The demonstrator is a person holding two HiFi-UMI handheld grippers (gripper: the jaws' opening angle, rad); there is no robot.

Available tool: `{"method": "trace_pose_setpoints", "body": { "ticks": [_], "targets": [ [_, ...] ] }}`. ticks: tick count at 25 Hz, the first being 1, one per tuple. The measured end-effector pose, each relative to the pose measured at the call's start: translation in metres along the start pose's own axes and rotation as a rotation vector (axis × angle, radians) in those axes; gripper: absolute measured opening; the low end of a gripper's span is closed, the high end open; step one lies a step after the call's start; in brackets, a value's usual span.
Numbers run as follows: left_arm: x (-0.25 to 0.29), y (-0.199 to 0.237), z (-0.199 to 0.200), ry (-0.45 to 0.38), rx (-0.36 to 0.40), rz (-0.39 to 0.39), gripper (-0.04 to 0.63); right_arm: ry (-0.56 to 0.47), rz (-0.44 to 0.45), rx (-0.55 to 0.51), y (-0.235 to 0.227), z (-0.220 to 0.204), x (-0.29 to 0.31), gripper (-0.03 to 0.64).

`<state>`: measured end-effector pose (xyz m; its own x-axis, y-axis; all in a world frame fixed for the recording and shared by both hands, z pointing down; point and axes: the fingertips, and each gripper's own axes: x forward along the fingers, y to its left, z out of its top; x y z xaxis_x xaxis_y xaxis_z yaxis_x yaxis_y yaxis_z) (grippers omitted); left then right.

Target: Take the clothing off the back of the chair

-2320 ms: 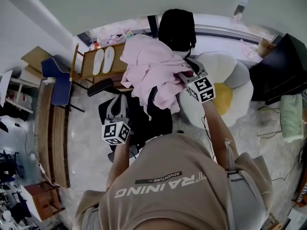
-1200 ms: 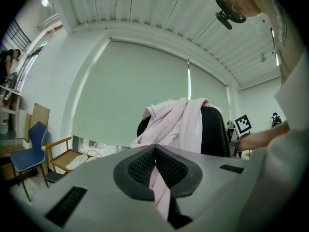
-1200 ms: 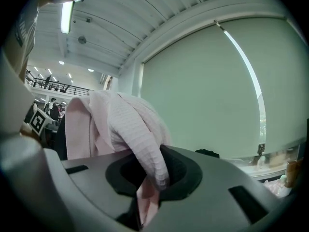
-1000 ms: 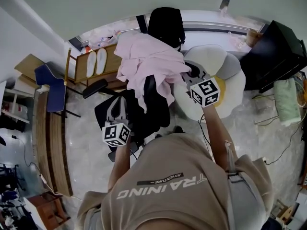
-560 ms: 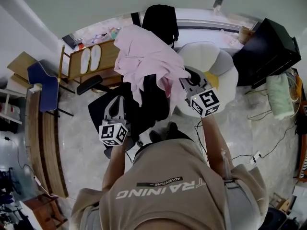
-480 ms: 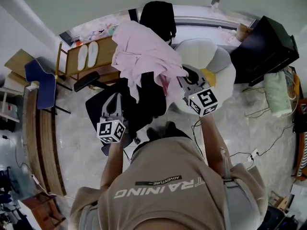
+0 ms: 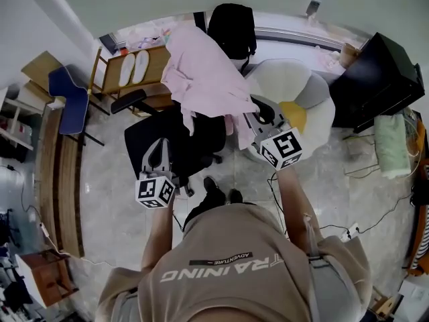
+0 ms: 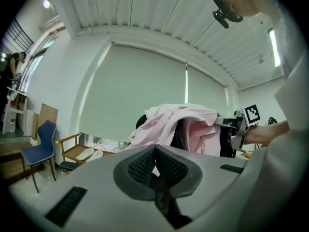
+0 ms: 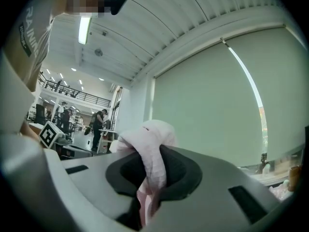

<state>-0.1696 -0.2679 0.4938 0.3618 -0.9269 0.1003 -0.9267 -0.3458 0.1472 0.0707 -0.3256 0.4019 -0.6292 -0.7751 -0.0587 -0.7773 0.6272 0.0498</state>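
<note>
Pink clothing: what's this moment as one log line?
right tongs: shut on pink clothing | left tongs: shut, empty | pink clothing: draped over chair

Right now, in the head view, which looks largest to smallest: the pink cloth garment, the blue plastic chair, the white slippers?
1. pink cloth garment
2. blue plastic chair
3. white slippers

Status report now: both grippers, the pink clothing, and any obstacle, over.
Right gripper shut on pink clothing. Left gripper shut, empty, apart from it. Clothing draped on chair back, not yet off. No obstacle seen.
</note>
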Motion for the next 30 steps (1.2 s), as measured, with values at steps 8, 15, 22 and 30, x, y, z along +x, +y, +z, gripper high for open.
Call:
{"method": "trace_pose_setpoints", "body": {
  "ticks": [8,15,22,30],
  "targets": [
    [-0.060,-0.016,-0.021,0.051,0.005,0.056,0.014,-0.029,0.048,0.042,0.032,-0.001,-0.026,0.066],
    [-0.090,-0.011,-0.015,0.023,0.002,0.020,0.014,-0.025,0.028,0.039,0.065,0.008,-0.041,0.066],
    [-0.129,0.003,-0.028,0.019,-0.029,-0.058,0.014,-0.022,-0.049,0.034,0.117,0.018,-0.062,0.066],
    [-0.160,0.001,-0.038,0.048,-0.032,-0.159,0.014,-0.027,-0.106,0.060,0.165,0.030,-0.099,0.066]
  ]
}}
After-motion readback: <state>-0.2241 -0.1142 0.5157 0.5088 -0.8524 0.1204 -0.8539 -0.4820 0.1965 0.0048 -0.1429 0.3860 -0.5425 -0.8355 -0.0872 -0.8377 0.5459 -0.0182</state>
